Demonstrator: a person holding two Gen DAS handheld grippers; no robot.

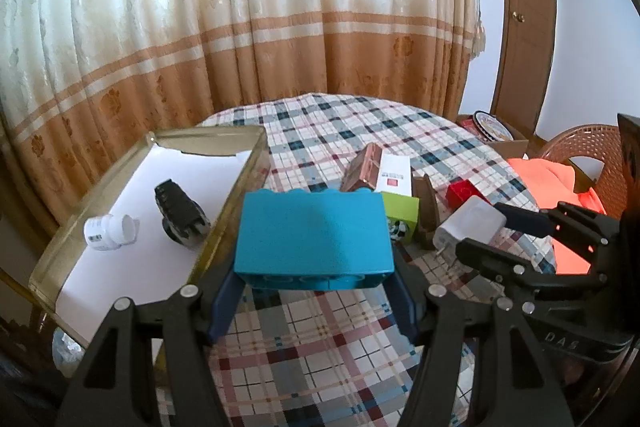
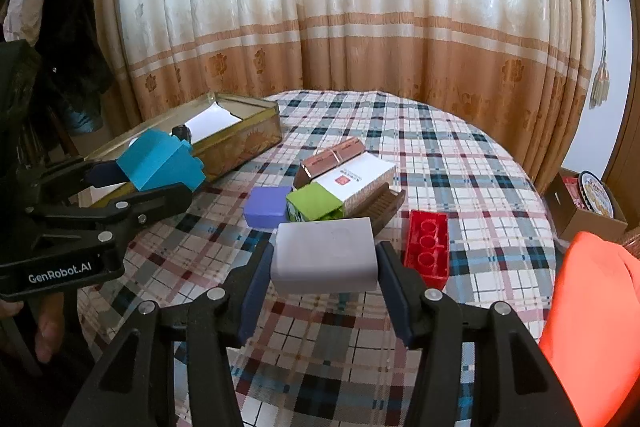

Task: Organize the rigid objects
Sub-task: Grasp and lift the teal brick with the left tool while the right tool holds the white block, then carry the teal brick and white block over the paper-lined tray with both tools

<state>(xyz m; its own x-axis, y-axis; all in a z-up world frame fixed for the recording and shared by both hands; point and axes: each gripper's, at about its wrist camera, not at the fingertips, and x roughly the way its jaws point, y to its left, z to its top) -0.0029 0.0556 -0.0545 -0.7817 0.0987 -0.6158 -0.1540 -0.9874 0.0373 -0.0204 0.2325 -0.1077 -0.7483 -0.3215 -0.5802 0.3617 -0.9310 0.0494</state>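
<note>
On the round worktop (image 2: 460,163) there's a plaid cloth in blue, red and white; behind it hang cream curtains (image 2: 360,7) with orange bands, and a brown door (image 1: 528,27) sits off to the right; the left tongs (image 1: 316,291) are pinching a blue block (image 1: 314,233) just beside a gold tin tray (image 1: 244,183) lined with white paper; the right tongs (image 2: 324,287) are clamped on a white charger (image 2: 326,255), lifted near a red block (image 2: 426,243) and a purple block (image 2: 266,207).
</note>
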